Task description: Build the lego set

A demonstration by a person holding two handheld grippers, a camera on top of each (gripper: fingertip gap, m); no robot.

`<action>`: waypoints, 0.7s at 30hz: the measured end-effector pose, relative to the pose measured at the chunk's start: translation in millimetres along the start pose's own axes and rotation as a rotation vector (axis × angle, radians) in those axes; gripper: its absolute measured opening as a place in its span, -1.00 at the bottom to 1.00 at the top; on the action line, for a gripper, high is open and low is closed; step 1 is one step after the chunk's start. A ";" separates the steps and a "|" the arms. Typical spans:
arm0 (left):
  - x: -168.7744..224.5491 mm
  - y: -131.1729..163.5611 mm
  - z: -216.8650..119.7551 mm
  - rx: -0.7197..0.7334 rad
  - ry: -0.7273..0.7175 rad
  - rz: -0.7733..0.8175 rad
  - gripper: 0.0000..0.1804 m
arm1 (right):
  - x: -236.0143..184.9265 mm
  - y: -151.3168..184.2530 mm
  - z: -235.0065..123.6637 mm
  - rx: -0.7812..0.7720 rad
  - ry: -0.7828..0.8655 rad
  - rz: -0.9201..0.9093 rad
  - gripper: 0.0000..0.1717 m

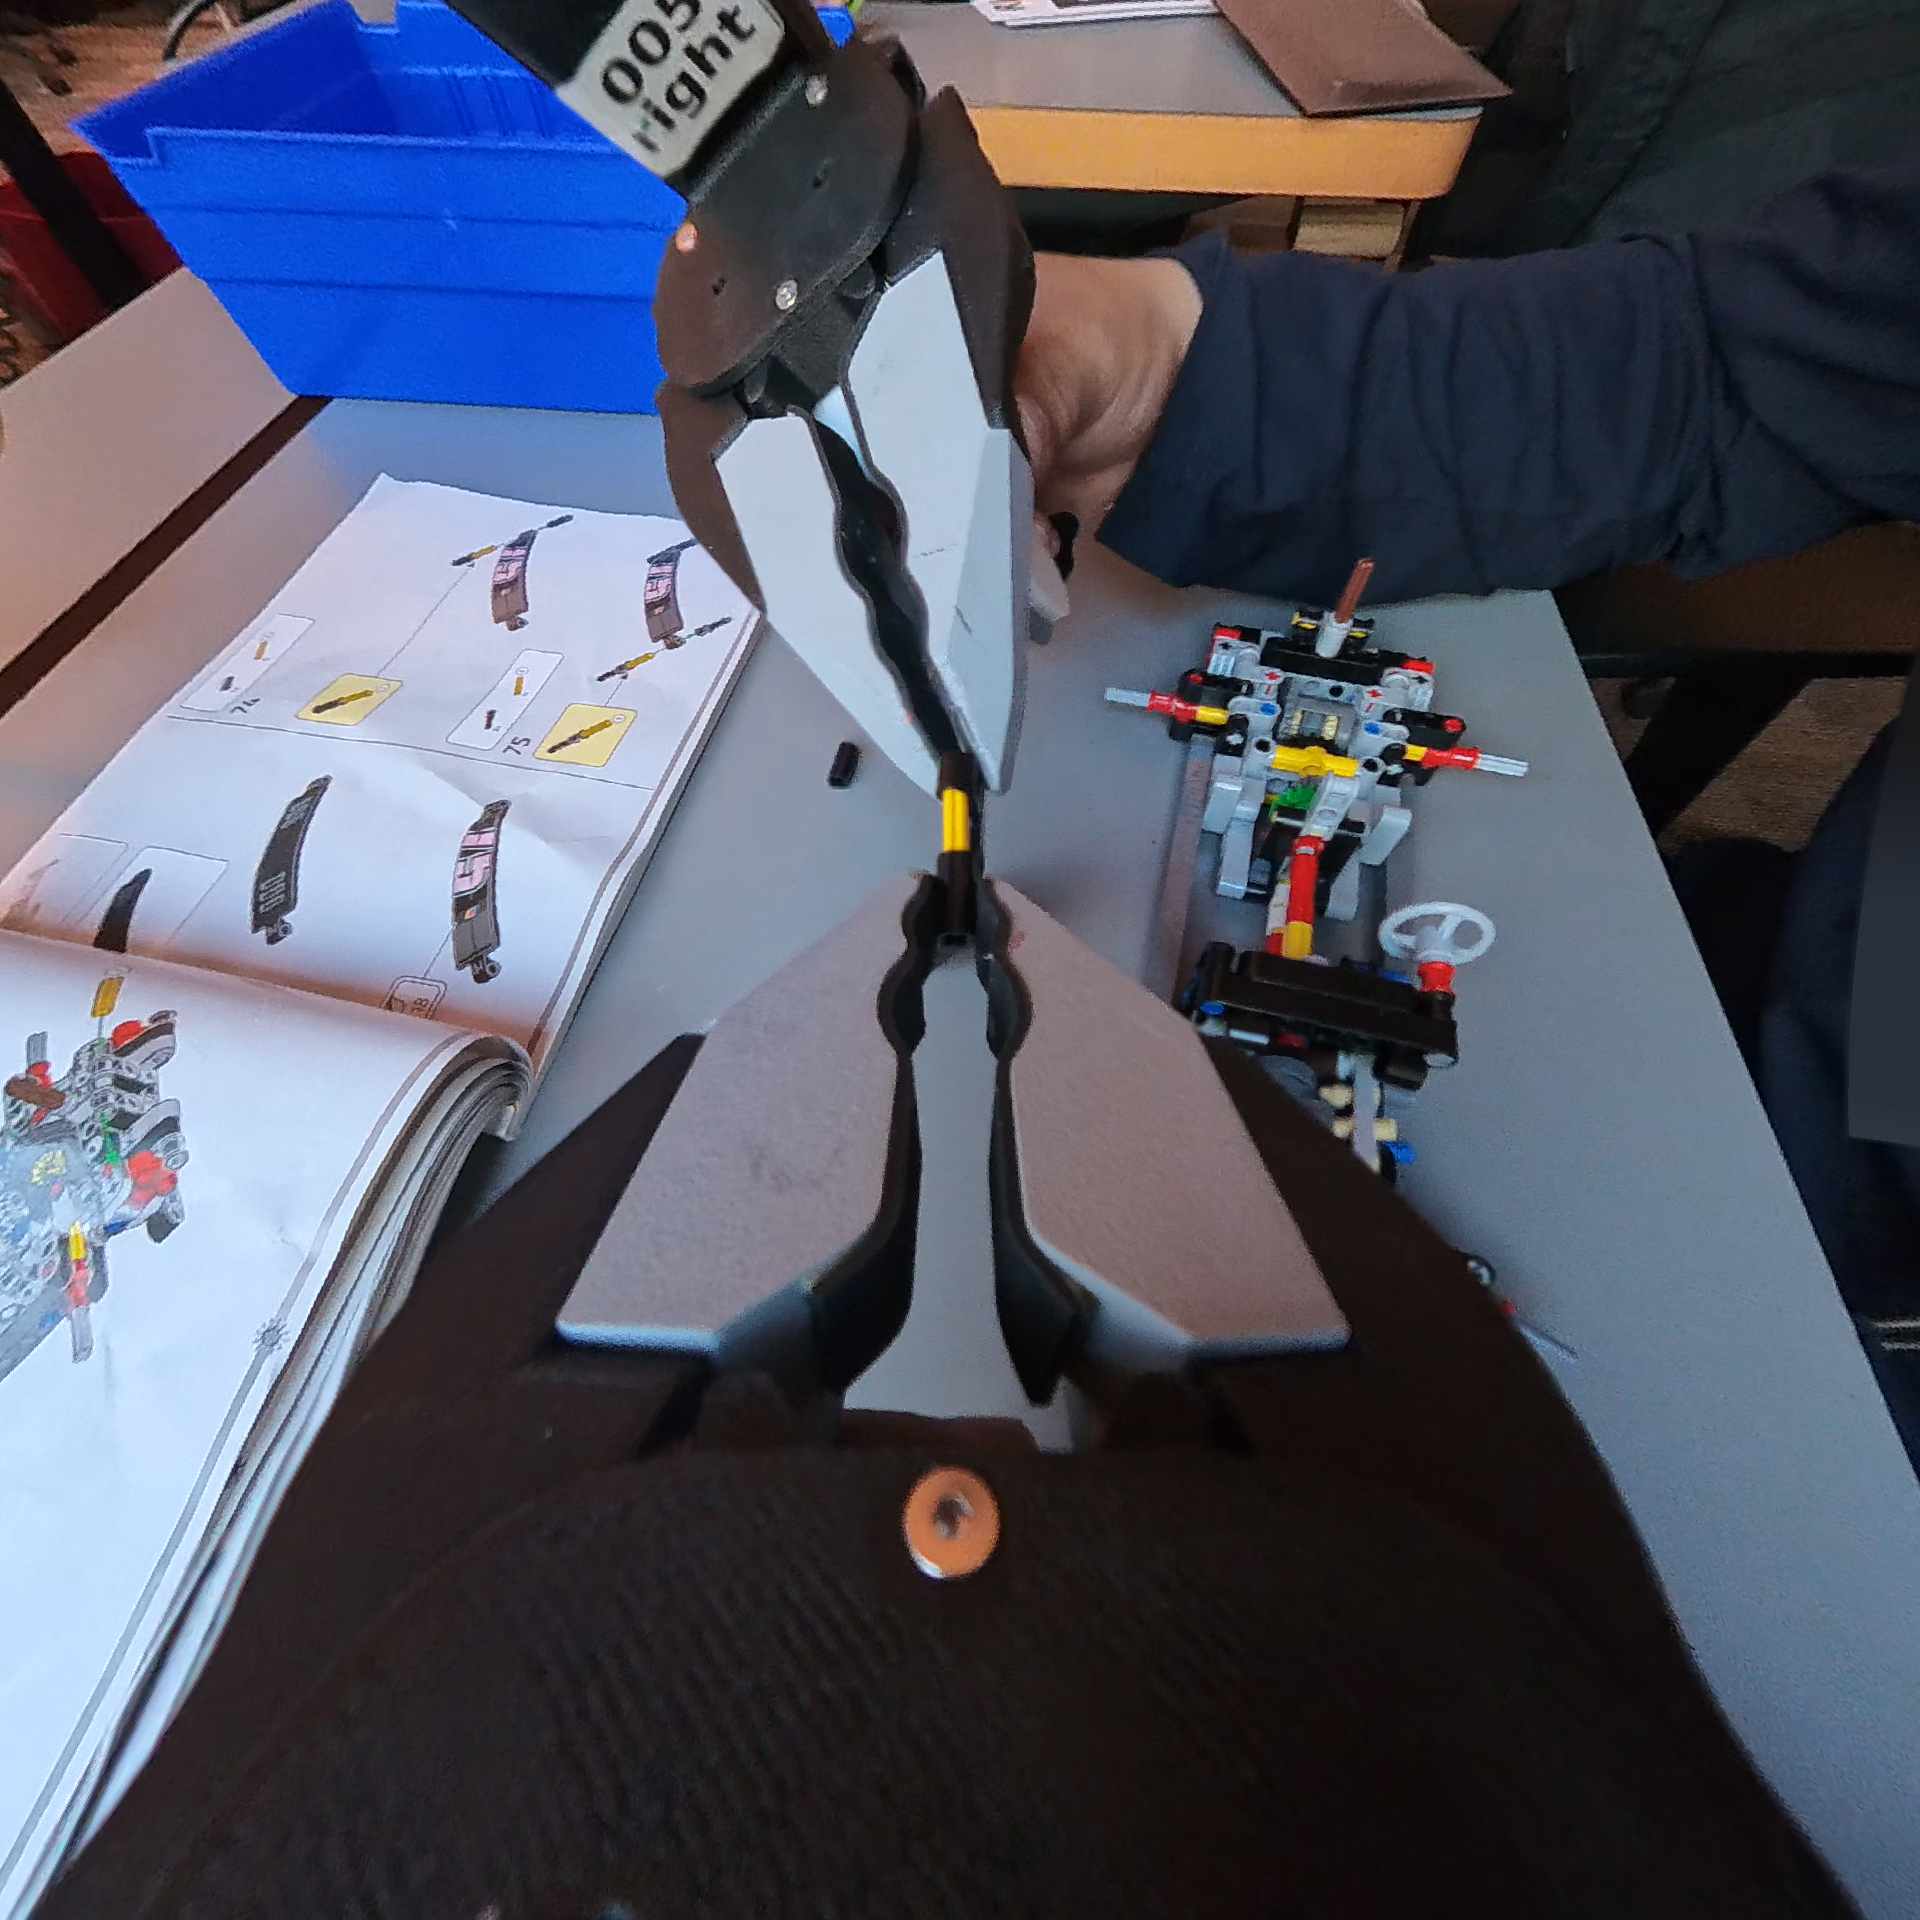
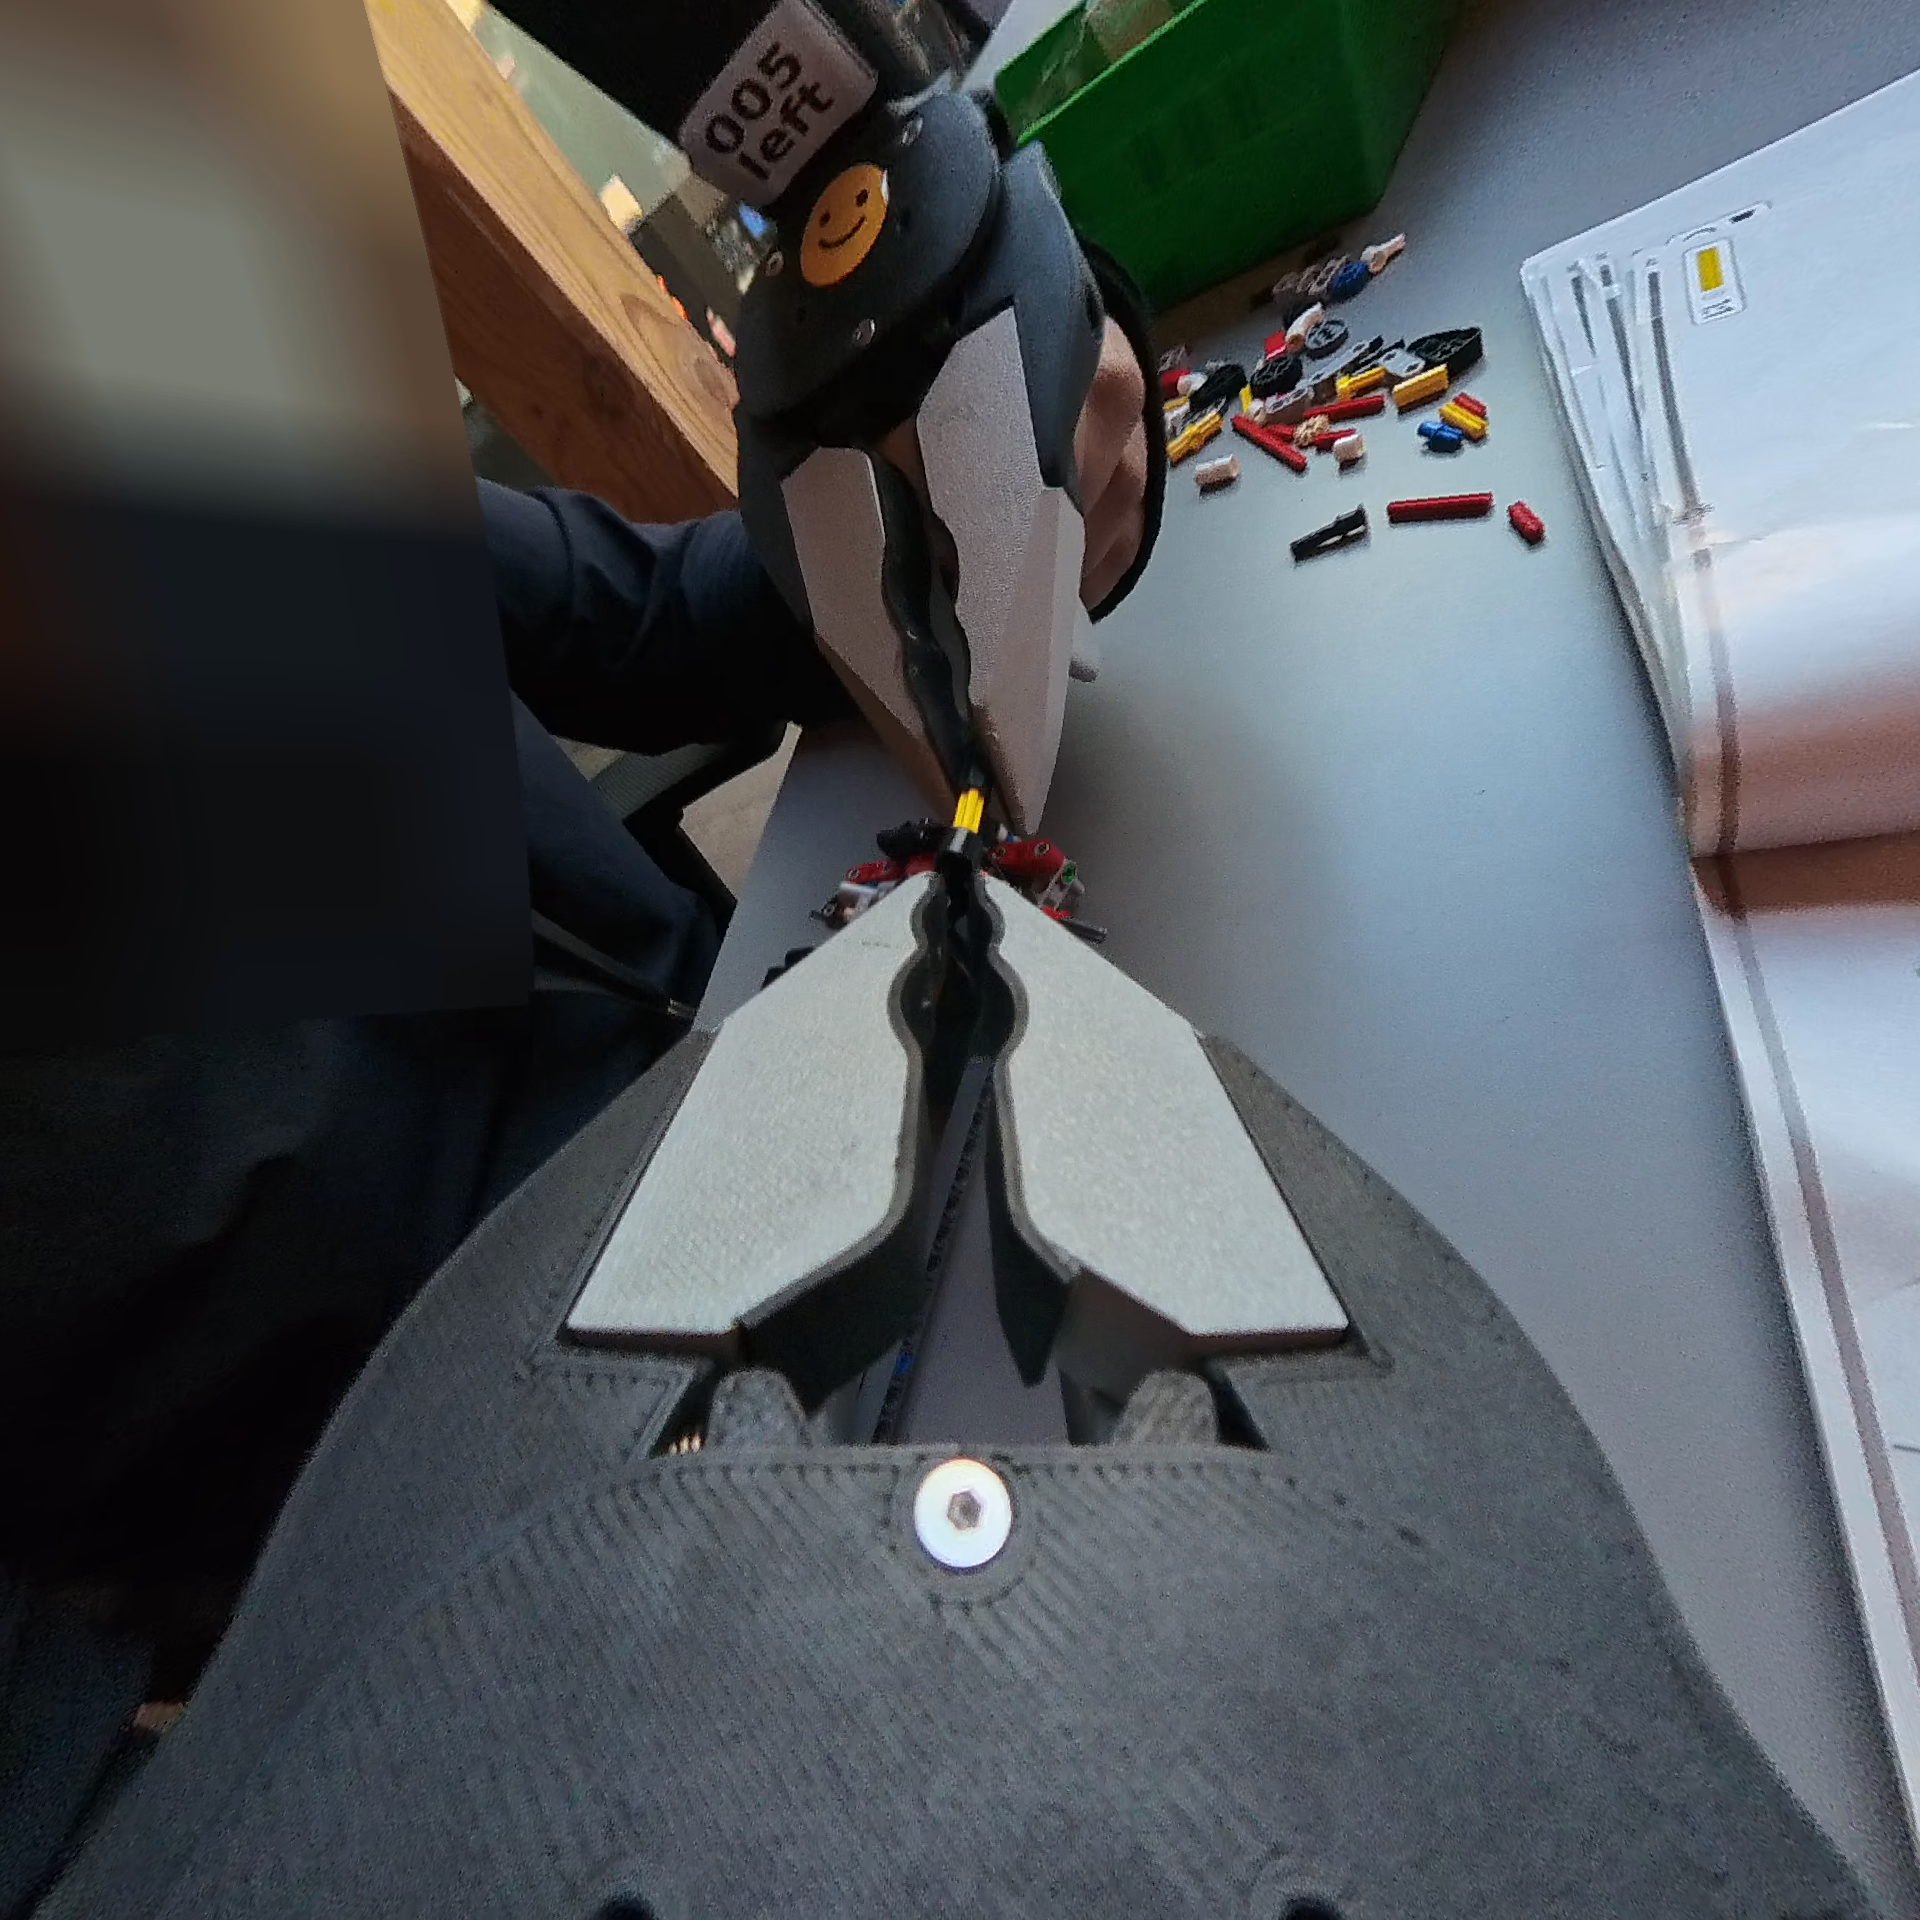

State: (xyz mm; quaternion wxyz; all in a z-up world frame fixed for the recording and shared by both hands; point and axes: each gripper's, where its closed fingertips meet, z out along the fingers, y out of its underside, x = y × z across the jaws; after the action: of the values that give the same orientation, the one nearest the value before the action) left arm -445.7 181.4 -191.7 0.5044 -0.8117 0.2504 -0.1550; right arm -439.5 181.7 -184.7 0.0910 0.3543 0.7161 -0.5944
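A short yellow axle (image 1: 954,818) with a black connector on each end is held in the air between my two grippers. My left gripper (image 1: 954,914) is shut on the near black connector (image 1: 953,899). My right gripper (image 1: 961,764) comes down from above and is shut on the far black end. In the right wrist view my right gripper (image 2: 956,894) pinches its black end (image 2: 954,864), the yellow axle (image 2: 968,808) runs on, and my left gripper (image 2: 977,774) grips the other end.
An open instruction booklet (image 1: 364,779) lies at the left, with a blue bin (image 1: 416,208) behind it. A part-built model chassis (image 1: 1320,831) sits at the right and a small black pin (image 1: 844,764) lies on the grey table (image 1: 675,935). Loose parts (image 2: 1351,395) lie near a green bin (image 2: 1226,114).
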 end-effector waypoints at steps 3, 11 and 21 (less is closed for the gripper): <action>5.7 -0.1 3.5 -0.007 0.016 0.012 -0.96 | -3.1 4.4 0.1 -0.060 0.052 -0.075 -0.99; 7.8 1.8 9.2 -0.016 0.015 0.013 -0.96 | -2.3 6.5 4.6 -0.108 0.132 -0.156 -1.00; 4.5 6.0 14.4 -0.033 -0.013 0.017 -0.95 | 2.9 5.4 6.9 -0.089 0.158 -0.183 -0.95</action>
State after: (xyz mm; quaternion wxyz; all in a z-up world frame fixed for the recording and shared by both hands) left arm -436.1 187.3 -203.5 0.4938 -0.8188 0.2564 -0.1415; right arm -440.3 176.8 -192.5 -0.0046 0.3289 0.7761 -0.5380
